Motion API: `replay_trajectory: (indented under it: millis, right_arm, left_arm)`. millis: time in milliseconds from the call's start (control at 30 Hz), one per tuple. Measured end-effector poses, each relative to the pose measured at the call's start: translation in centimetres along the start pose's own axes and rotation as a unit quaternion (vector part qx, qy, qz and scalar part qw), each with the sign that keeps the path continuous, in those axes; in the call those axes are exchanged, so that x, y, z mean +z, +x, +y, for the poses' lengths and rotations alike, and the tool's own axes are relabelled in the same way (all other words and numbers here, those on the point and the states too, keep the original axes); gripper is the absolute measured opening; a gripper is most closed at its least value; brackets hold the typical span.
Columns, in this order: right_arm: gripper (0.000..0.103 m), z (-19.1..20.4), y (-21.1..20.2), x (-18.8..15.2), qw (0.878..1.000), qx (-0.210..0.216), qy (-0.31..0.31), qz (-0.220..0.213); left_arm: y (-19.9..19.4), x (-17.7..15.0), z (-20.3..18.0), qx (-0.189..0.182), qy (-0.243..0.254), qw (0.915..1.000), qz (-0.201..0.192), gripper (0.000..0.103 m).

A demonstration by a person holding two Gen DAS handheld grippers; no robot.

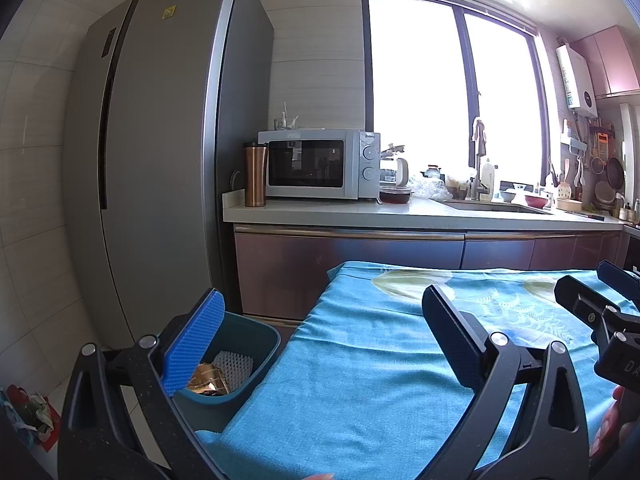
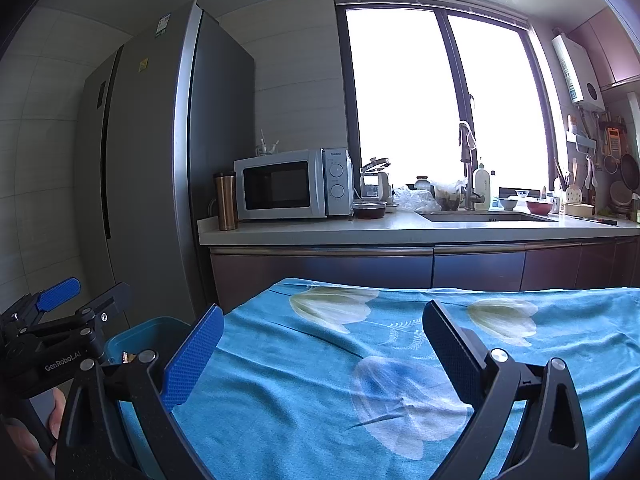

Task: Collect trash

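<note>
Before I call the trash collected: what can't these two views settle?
- Bin contents: left view, left gripper finger covers part; right view shows only its rim.
- Table cloth near edge: both views, cut off by frame and gripper bodies.
- Floor clutter: left view, corner, blurred.

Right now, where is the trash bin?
In the left wrist view the teal trash bin sits on the floor at lower left, against the left edge of the blue-clothed table, in front of the fridge.
</note>
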State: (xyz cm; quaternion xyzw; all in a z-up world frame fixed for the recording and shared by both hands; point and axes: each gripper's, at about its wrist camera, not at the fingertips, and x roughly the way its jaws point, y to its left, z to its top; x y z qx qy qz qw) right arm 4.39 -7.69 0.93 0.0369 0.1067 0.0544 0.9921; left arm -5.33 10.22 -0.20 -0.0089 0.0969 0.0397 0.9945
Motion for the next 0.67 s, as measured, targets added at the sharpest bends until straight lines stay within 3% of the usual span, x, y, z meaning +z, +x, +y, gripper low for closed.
replay_trajectory:
  millis: [400,567,667]
  right_arm:
    - [0.096,-0.7,0.3,-0.3,1.000,-0.006,0.007,0.002]
    - [0.096,-2.1,0.6,-0.5,1.000,-0.016,0.010,0.013]
    - [0.096,-3.7,1.1,-0.6,0.999,-0.028,0.015,0.031]
  left_arm:
    - [0.5,-0.2,-1.0,-0.020,0.012,0.9997,0.006,0.097]
    - [3.2,-0.4,-1.9,-0.042,0.010,0.9975,0.056,0.097]
    - [6.5,-0.8,-3.1,-0.065,0.022,0.9916,0.110,0.097]
